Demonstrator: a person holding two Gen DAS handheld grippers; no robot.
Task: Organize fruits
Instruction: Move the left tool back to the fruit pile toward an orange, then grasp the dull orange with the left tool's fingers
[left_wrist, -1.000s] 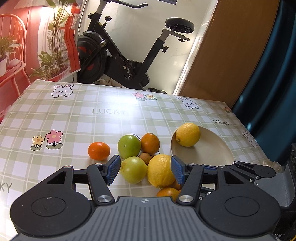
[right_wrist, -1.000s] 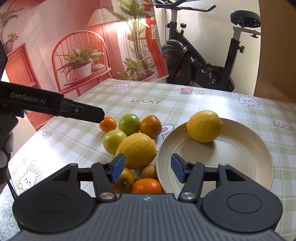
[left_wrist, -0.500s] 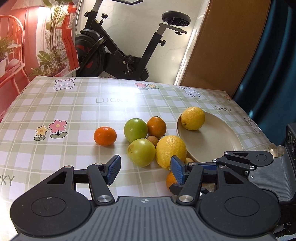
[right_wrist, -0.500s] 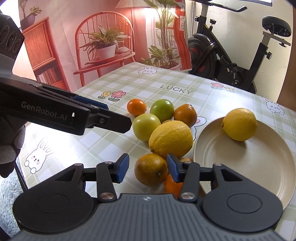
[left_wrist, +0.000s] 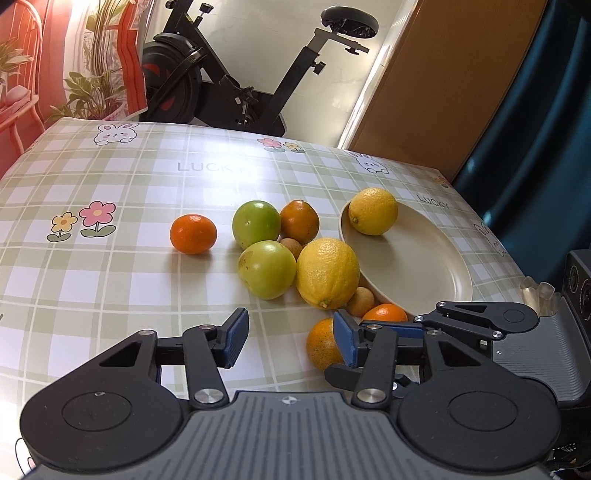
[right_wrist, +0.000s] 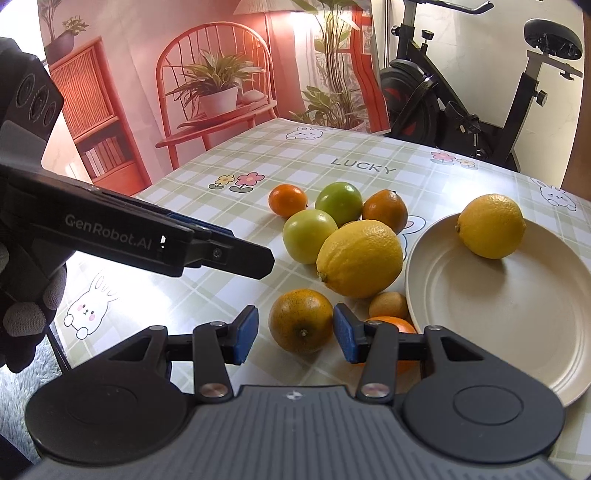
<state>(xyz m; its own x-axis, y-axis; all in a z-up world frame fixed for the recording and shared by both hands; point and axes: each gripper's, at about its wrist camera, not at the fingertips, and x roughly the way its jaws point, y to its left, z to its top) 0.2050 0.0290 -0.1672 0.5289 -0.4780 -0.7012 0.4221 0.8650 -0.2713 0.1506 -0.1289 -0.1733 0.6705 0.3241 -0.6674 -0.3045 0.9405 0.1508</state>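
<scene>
Both grippers have dropped toward the pile, jaws narrowing: right gripper (right_wrist: 295, 334) now brackets the dark orange (right_wrist: 301, 320), pads not yet touching; left gripper (left_wrist: 291, 341) open over bare cloth; plate (right_wrist: 517, 325) holds one lemon (right_wrist: 491, 226).

I am seeing a plate (right_wrist: 498, 325) lying on the table (right_wrist: 258, 162) to the right, with one lemon (right_wrist: 490, 226) sitting in it at the far edge. A second lemon (right_wrist: 360, 258) is lying just left of the plate, other fruit clustering behind it, and one orange (right_wrist: 301, 320) is sitting nearest, between my right gripper's (right_wrist: 295, 334) fingers.
</scene>
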